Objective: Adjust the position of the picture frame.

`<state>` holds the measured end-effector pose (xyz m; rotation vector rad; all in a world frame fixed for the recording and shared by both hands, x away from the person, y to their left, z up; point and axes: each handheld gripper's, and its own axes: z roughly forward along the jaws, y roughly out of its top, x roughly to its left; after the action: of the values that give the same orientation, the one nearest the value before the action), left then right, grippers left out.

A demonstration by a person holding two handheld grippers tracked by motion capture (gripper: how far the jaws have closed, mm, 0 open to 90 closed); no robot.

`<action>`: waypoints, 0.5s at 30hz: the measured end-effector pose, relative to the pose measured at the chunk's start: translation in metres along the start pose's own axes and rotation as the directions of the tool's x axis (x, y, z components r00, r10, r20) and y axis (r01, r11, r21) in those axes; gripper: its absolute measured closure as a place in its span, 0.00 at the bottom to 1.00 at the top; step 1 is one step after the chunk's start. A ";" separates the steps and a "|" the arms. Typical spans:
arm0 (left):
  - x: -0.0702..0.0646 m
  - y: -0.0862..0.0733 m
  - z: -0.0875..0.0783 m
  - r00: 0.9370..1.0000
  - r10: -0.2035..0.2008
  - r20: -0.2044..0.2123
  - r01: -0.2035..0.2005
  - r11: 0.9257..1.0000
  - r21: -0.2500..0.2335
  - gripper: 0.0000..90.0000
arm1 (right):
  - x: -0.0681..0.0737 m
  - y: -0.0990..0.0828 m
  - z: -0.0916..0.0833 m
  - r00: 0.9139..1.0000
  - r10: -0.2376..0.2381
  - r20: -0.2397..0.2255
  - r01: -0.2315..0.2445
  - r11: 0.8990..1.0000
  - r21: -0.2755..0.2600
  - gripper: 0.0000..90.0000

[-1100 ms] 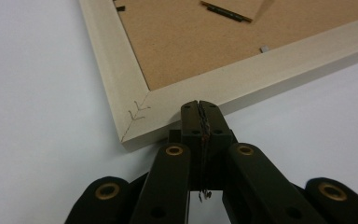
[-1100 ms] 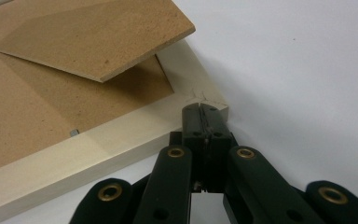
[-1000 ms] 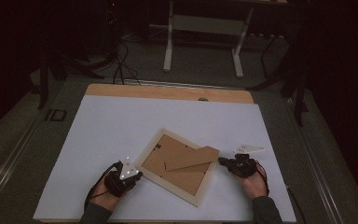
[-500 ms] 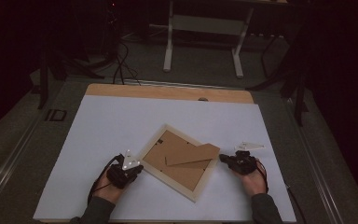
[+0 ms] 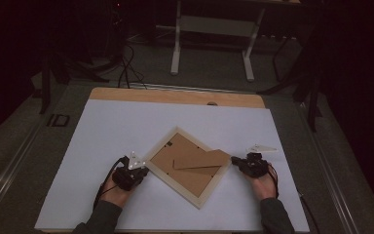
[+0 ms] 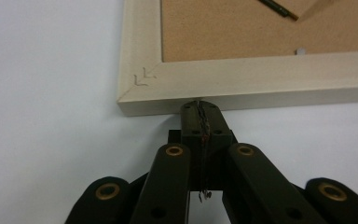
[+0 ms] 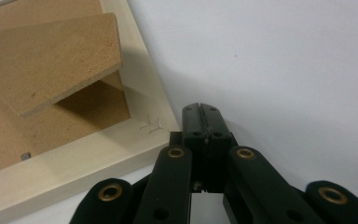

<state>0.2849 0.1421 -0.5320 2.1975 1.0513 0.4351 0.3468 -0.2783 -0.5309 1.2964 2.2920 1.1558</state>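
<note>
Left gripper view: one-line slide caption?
Shut left claw meets the edge of a face-down frame near its corner, on a white table.

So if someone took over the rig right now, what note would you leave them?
Left gripper: shut, empty, tips against the frame's outer edge near its left corner.
Right gripper: shut, empty, at the frame's right corner; contact unclear.
Frame: face down on the white mat, turned like a diamond, backing board in place, stand flap lifted.
Done: a gripper on each side of the frame.
Left: probably nudge or square the frame; nothing is gripped yet.
</note>
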 end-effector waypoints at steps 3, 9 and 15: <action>-0.002 0.004 0.003 1.000 0.011 -0.005 -0.011 1.000 0.006 1.00 | 0.002 0.000 0.001 1.000 -0.003 -0.003 0.003 1.000 0.002 1.00; -0.007 0.018 0.015 1.000 0.023 0.001 -0.023 1.000 0.008 1.00 | 0.011 0.001 0.005 0.999 -0.034 -0.019 0.034 0.999 0.015 1.00; -0.006 0.022 0.018 1.000 0.017 0.001 -0.017 1.000 0.011 1.00 | 0.011 0.001 0.005 0.999 -0.030 -0.025 0.030 0.999 0.014 1.00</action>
<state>0.3037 0.1196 -0.5303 2.2175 1.0376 0.4375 0.3437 -0.2663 -0.5320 1.2547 2.3333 1.1546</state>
